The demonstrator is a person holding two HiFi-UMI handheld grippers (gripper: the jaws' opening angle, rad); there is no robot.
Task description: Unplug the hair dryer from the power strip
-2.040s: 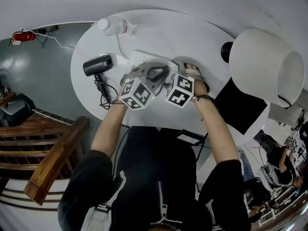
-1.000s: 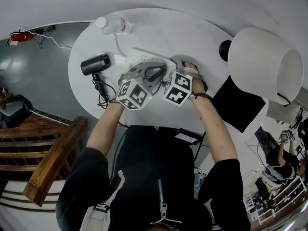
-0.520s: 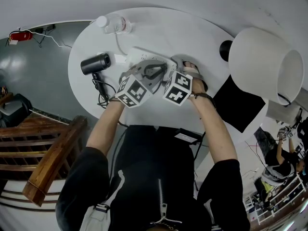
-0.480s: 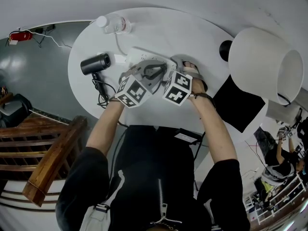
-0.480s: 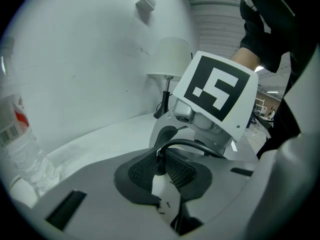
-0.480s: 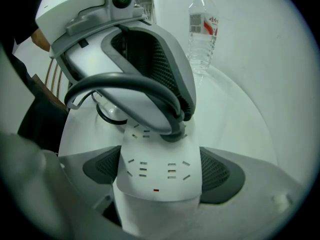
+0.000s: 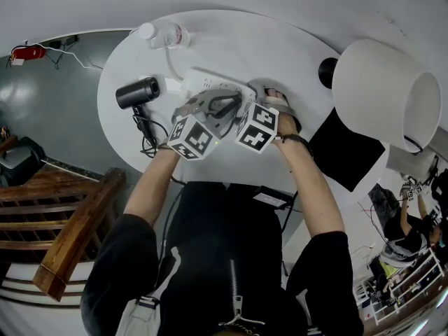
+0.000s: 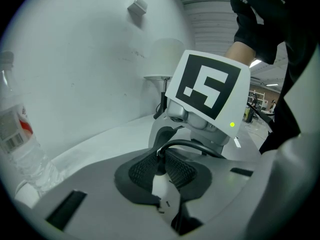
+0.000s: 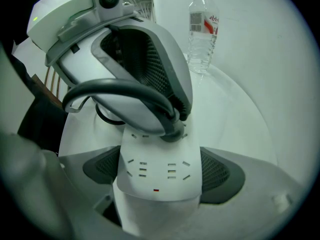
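Note:
A white power strip (image 9: pixel 160 171) lies on the round white table (image 7: pixel 231 40). My right gripper (image 9: pixel 160 174) is shut on the strip's near end, a pad against each side. A dark plug (image 9: pixel 172 129) sits in the strip, and its black cable (image 9: pixel 115 91) loops away toward the black hair dryer (image 7: pixel 136 93) at the table's left. My left gripper (image 8: pixel 161 171) has the plug (image 8: pixel 160 165) between its pads; its jaws are closing on it. In the head view both grippers meet over the strip (image 7: pixel 204 82), the left gripper (image 7: pixel 218 105) beside the right gripper (image 7: pixel 243 98).
A clear water bottle (image 7: pixel 165 36) lies at the table's far edge. A lamp with a large white shade (image 7: pixel 381 96) stands at the right, with a black square pad (image 7: pixel 348 152) beneath it. Wooden railing (image 7: pixel 77 236) runs at the lower left.

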